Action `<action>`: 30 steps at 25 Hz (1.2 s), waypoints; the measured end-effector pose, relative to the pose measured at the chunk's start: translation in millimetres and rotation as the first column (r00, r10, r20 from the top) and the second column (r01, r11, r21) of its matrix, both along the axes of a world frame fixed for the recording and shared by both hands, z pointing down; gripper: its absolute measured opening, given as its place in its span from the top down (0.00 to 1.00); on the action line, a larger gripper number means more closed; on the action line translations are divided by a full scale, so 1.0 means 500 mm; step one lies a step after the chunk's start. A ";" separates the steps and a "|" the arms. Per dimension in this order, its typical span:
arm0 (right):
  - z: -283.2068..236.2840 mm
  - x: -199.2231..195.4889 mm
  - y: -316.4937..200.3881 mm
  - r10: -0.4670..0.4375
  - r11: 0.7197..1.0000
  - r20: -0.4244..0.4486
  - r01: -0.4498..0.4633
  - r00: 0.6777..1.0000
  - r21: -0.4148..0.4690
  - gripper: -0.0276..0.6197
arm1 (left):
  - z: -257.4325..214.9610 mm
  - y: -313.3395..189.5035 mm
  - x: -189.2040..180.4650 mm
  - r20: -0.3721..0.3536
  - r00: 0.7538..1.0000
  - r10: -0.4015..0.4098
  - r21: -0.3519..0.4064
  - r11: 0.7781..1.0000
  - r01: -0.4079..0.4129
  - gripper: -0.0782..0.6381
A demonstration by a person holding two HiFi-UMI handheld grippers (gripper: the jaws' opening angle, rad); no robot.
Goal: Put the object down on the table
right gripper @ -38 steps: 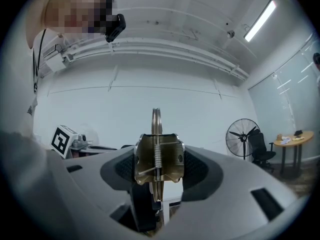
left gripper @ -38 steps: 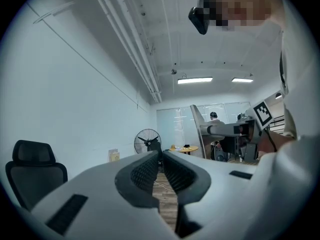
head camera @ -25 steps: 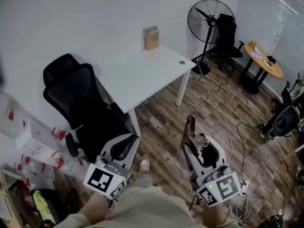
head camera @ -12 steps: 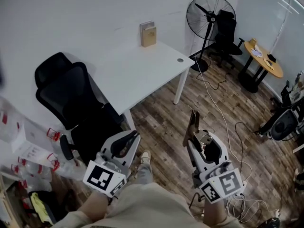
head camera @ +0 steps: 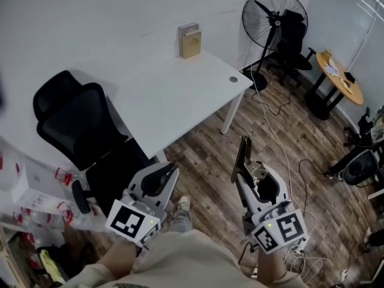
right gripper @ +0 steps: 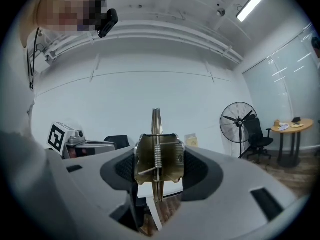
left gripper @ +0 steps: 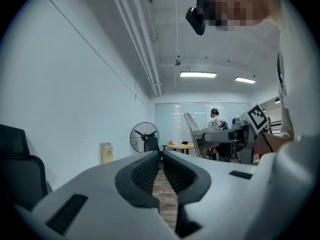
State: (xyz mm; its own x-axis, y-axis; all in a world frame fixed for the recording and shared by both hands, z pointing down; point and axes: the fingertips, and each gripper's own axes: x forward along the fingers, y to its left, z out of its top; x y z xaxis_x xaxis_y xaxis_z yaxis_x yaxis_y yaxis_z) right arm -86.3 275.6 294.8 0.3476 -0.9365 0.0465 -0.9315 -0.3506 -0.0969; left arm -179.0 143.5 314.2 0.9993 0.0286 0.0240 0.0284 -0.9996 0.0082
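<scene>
ahead of me the worktop (head camera: 174,95) carries books (head camera: 190,41) at its far edge; office chair (head camera: 75,122) to its left, fan (head camera: 273,17) beyond its right.

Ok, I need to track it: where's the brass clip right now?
At the head view's right, the brass clip is clamped in the right gripper, over the wood floor, short of the white table.

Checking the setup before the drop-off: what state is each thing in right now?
Left gripper: shut, empty.
Right gripper: shut on the metal clip.
Metal clip: held in the air, not yet on the table.
Fan: upright, blades look still.
Box: standing at the table's far edge.
Chair: empty, beside the table.
</scene>
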 end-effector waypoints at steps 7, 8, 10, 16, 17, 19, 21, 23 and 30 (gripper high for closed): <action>0.011 0.120 -0.144 0.024 0.999 0.040 -0.023 0.999 -0.037 0.60 | 0.008 -0.138 0.133 0.040 0.998 0.040 -0.031 0.999 -0.039 0.83; 0.013 0.136 -0.167 0.029 0.999 0.041 -0.027 0.999 -0.043 0.60 | 0.009 -0.161 0.150 0.041 0.998 0.042 -0.034 0.999 -0.040 0.83; 0.016 0.165 -0.210 0.036 0.998 0.037 -0.034 0.999 -0.060 0.60 | 0.011 -0.205 0.180 0.042 0.998 0.041 -0.040 0.998 -0.040 0.83; 0.023 0.229 -0.326 0.022 0.998 0.061 -0.018 0.998 -0.062 0.60 | 0.023 -0.318 0.249 0.050 0.998 0.042 -0.044 0.998 -0.040 0.83; 0.022 0.238 -0.340 0.017 0.998 0.068 -0.013 0.998 -0.058 0.60 | 0.025 -0.331 0.258 0.051 0.998 0.040 -0.042 0.998 -0.038 0.83; 0.019 0.259 -0.361 0.012 0.998 0.068 -0.008 0.998 -0.056 0.60 | 0.027 -0.351 0.277 0.051 0.998 0.034 -0.041 0.999 -0.032 0.83; 0.015 0.281 -0.376 0.014 0.998 0.063 -0.010 0.998 -0.055 0.60 | 0.026 -0.368 0.293 0.048 0.998 0.030 -0.045 0.999 -0.027 0.83; 0.014 0.298 -0.391 0.018 0.999 0.064 -0.015 0.998 -0.051 0.60 | 0.029 -0.385 0.307 0.050 0.998 0.029 -0.046 0.999 -0.027 0.83; 0.035 0.376 -0.420 0.022 0.999 0.087 -0.019 0.996 -0.045 0.60 | 0.041 -0.418 0.381 0.061 0.998 0.029 -0.032 0.999 -0.027 0.83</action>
State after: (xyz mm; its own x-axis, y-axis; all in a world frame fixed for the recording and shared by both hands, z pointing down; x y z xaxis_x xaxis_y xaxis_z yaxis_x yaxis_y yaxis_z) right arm 101.5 65.8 312.4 0.3595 -0.9256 0.1183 -0.9127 -0.3752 -0.1620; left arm 11.3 -65.4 334.7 0.9947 0.0587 0.0842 0.0552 -0.9976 0.0423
